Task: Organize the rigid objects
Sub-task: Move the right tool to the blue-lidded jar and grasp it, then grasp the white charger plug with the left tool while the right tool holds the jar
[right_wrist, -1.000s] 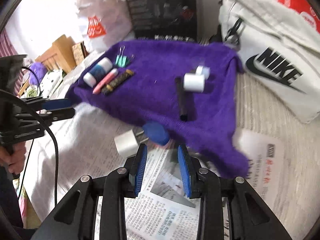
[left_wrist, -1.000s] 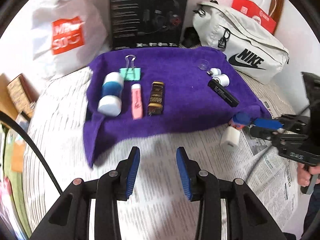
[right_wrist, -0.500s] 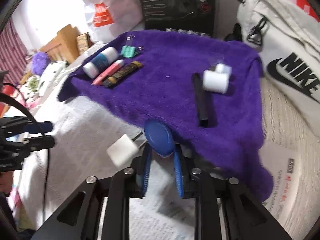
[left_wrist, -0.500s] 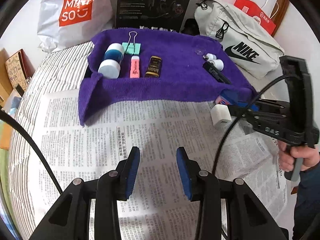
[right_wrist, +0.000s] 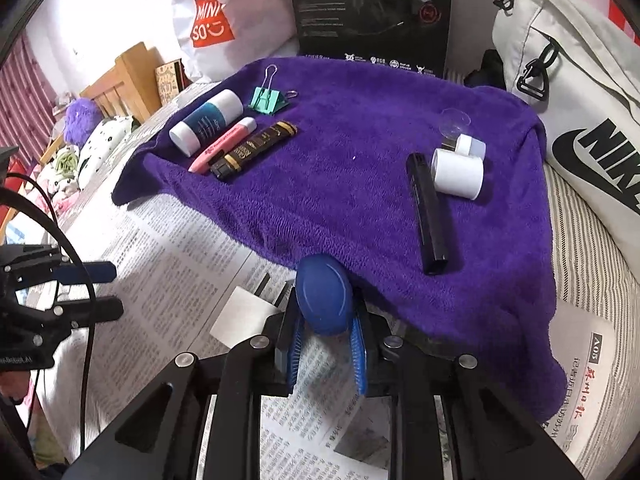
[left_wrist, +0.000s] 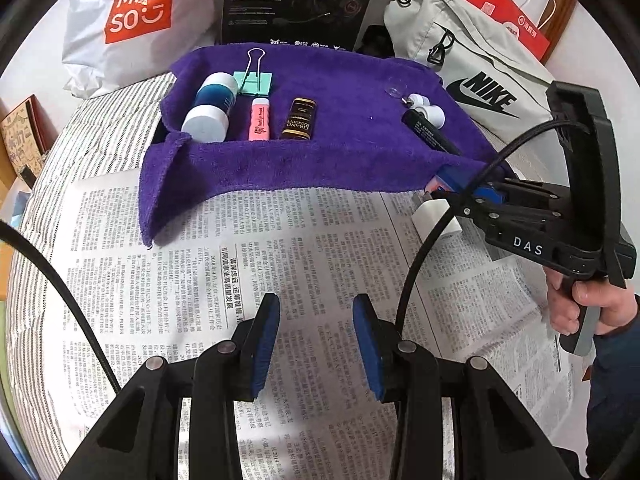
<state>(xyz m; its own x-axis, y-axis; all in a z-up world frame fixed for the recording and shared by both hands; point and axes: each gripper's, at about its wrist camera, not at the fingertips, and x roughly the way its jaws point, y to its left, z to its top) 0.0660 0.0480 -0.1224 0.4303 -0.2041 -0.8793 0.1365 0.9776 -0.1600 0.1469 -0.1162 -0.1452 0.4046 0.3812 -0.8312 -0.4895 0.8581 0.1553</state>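
Right gripper (right_wrist: 326,344) newly jaws-clamped on one blue-capped bottle (right_wrist: 325,298); left gripper (left_wrist: 316,340) empty.

2 wrist fisheye views look steeply down from close above the newspaper (left_wrist: 280,240), left view from its middle, right from beside; both share the purple towel (right_wrist: 340,152).
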